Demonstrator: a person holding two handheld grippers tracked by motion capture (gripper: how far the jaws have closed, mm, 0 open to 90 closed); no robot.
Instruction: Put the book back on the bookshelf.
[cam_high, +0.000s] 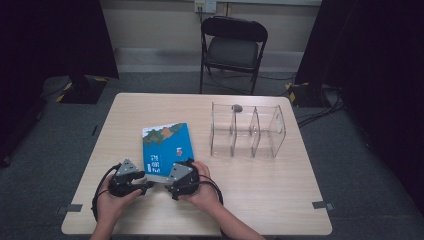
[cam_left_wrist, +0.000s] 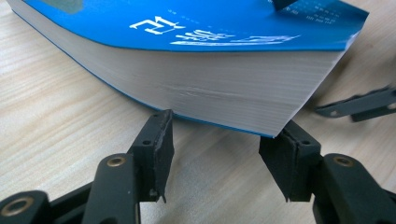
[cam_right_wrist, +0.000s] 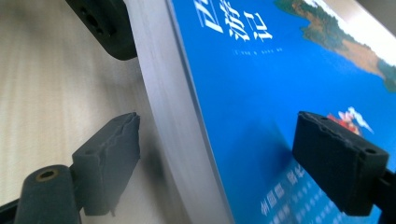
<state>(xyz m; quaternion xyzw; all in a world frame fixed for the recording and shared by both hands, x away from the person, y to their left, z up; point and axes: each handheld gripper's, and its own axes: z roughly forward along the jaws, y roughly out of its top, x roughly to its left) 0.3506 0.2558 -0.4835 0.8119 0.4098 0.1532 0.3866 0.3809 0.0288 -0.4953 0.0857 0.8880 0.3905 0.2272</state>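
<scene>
A thick book with a blue cover (cam_high: 167, 145) lies flat on the wooden table (cam_high: 270, 185), near its front edge. My left gripper (cam_high: 148, 181) sits at the book's near corner. In the left gripper view its jaws (cam_left_wrist: 217, 135) stand apart just short of the book's white page edge (cam_left_wrist: 210, 88), touching nothing. My right gripper (cam_high: 169, 175) is at the book's near edge, turned on its side. In the right gripper view it (cam_right_wrist: 219, 123) straddles the book (cam_right_wrist: 261, 93), one pad beside the pages and one over the cover, neither pressing. It is open.
A clear acrylic organizer (cam_high: 247, 131) with three compartments stands at the back right of the table, a small grey object (cam_high: 236, 107) on its far rim. A black folding chair (cam_high: 234, 47) stands beyond the table. The person's hands hold both grippers at the front edge.
</scene>
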